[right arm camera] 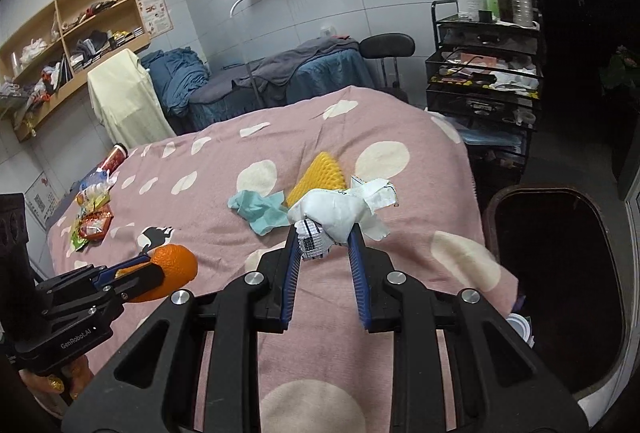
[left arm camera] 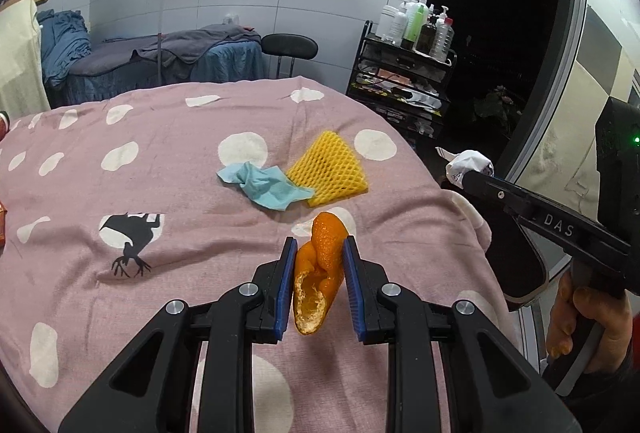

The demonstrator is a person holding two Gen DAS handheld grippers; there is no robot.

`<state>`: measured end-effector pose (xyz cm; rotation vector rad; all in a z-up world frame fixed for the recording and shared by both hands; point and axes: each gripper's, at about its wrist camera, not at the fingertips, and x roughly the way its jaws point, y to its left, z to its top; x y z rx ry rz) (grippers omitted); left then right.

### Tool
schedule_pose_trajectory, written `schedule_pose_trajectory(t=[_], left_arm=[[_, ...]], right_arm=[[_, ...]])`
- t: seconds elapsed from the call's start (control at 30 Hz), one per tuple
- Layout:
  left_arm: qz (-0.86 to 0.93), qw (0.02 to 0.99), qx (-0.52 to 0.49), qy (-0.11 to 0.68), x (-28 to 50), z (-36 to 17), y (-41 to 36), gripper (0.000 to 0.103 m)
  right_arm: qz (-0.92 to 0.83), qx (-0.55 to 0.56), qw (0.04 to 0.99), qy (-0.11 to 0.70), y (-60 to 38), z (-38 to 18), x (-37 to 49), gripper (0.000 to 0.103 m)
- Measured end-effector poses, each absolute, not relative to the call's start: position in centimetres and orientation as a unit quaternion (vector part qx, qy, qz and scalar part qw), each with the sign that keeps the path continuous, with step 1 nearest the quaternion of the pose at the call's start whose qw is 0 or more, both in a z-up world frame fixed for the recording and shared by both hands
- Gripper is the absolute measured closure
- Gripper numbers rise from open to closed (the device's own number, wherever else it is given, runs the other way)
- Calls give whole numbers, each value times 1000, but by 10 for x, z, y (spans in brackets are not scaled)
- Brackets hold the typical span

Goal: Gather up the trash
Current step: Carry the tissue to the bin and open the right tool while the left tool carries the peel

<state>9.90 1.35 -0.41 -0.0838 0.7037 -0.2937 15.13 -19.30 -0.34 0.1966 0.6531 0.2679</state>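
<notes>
Orange peel (left arm camera: 320,269) pinched between blue pads of left tool (left arm camera: 318,257), lifted above pink spotted bedspread (left arm camera: 120,293).

Crumpled white paper wrapper (right arm camera: 340,213) clamped in right tool (right arm camera: 326,241), near bed's right edge beside dark bin (right arm camera: 560,273). On bedspread just ahead of both: blue tissue (left arm camera: 266,185) touching yellow foam fruit net (left arm camera: 330,169).

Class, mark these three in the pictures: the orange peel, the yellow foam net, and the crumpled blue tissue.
orange peel (left arm camera: 320,273), left wrist view, on its middle between the pads.
yellow foam net (left arm camera: 328,169), left wrist view, on the centre of its mesh.
blue tissue (right arm camera: 260,211), right wrist view, on its crumpled middle.
</notes>
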Motion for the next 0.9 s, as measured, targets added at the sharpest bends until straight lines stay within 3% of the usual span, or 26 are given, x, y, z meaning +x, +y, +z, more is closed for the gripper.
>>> schedule_pose_trajectory(t=[0.5, 0.9], left_arm=[[-222, 913, 12, 343, 102, 0, -64, 79], [-258, 899, 49, 351, 104, -7, -113, 79]], right_arm=[[2, 151, 941, 302, -297, -18, 116, 78], [-79, 187, 919, 337, -365, -62, 112, 78]])
